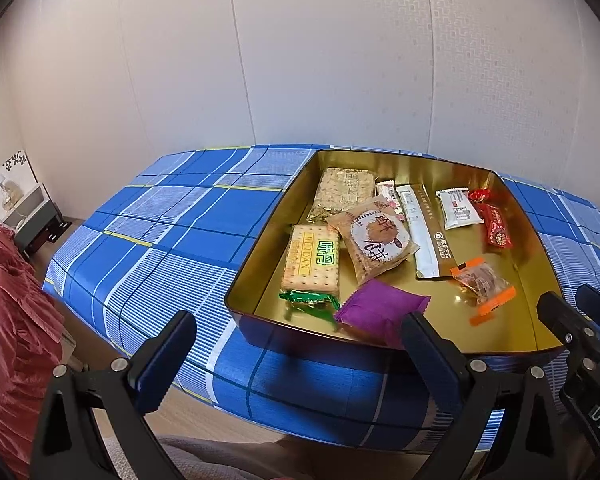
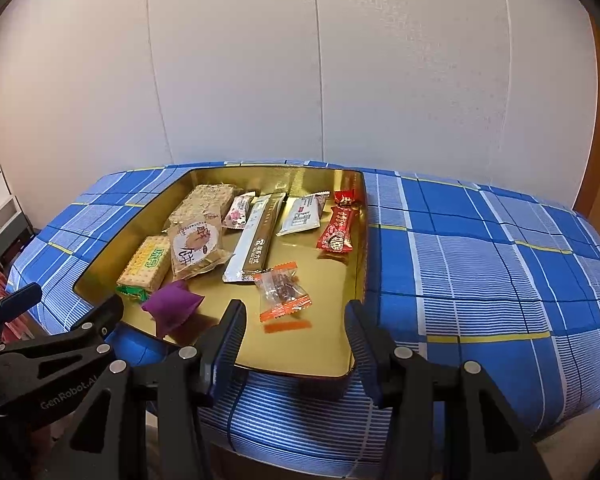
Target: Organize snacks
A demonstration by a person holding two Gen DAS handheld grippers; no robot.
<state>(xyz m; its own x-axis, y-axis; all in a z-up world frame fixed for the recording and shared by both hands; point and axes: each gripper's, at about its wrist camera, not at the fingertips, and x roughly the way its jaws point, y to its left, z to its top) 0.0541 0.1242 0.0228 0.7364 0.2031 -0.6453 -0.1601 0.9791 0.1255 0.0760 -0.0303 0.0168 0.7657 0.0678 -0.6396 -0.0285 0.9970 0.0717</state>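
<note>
A gold tin tray [image 1: 536, 320] [image 2: 320, 366] sits on a blue plaid cloth and holds several wrapped snacks. Among them are a cracker pack [image 1: 311, 261] [image 2: 146, 266], a purple packet [image 1: 380, 312] [image 2: 172, 300], a round pastry pack [image 1: 374, 238] [image 2: 196, 246], a long white and brown stick pack [image 1: 422, 236] [image 2: 256, 236], an orange-edged clear sweet [image 1: 482, 282] [image 2: 284, 290] and a red candy [image 1: 496, 228] [image 2: 338, 230]. My left gripper [image 1: 300, 354] is open and empty before the tray's near edge. My right gripper [image 2: 296, 344] is open and empty over the tray's near right corner.
The plaid-covered table [image 1: 160, 240] [image 2: 480, 260] stands against a pale wall. A red fabric heap [image 1: 8, 320] lies to the left, with a small shelf [image 1: 32, 212] behind it. The right gripper shows at the right edge of the left wrist view [image 1: 580, 320].
</note>
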